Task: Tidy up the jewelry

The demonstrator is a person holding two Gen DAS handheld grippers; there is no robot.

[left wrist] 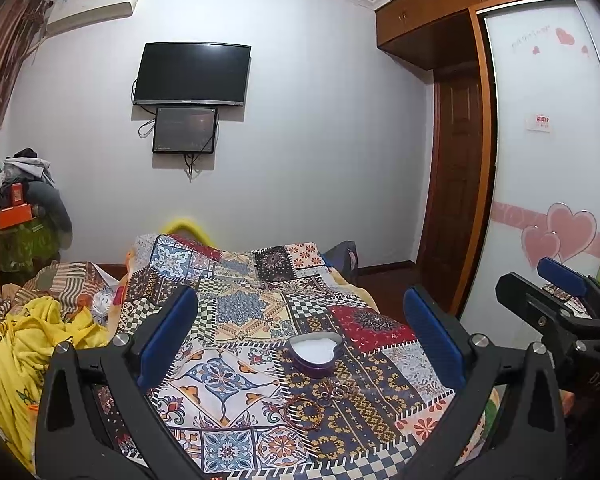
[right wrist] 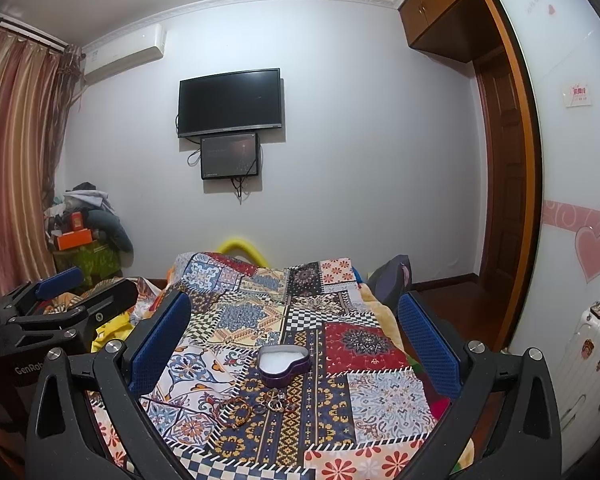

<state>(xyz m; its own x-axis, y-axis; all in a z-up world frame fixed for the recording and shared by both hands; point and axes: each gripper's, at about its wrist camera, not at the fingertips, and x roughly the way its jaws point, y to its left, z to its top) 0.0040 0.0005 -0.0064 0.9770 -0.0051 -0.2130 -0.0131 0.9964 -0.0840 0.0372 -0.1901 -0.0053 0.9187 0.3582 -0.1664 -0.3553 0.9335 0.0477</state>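
Purple heart-shaped tin [left wrist: 315,354], lid off, white lining, sits on the patchwork quilt [left wrist: 236,320] on the bed. Just in front of it: one beaded bracelet [left wrist: 303,410] and a cluster of small metal rings [left wrist: 334,393], count unclear. Left tongs [left wrist: 300,344] wide open, holding nothing. Right tongs [right wrist: 294,350] also wide open, holding nothing, both hovering short of the jewelry.

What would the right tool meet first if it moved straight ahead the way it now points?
Probably the heart-shaped tin on the patchwork bedspread; the open right tool frames it, though the rings lie nearer and lower. Depth is unclear.
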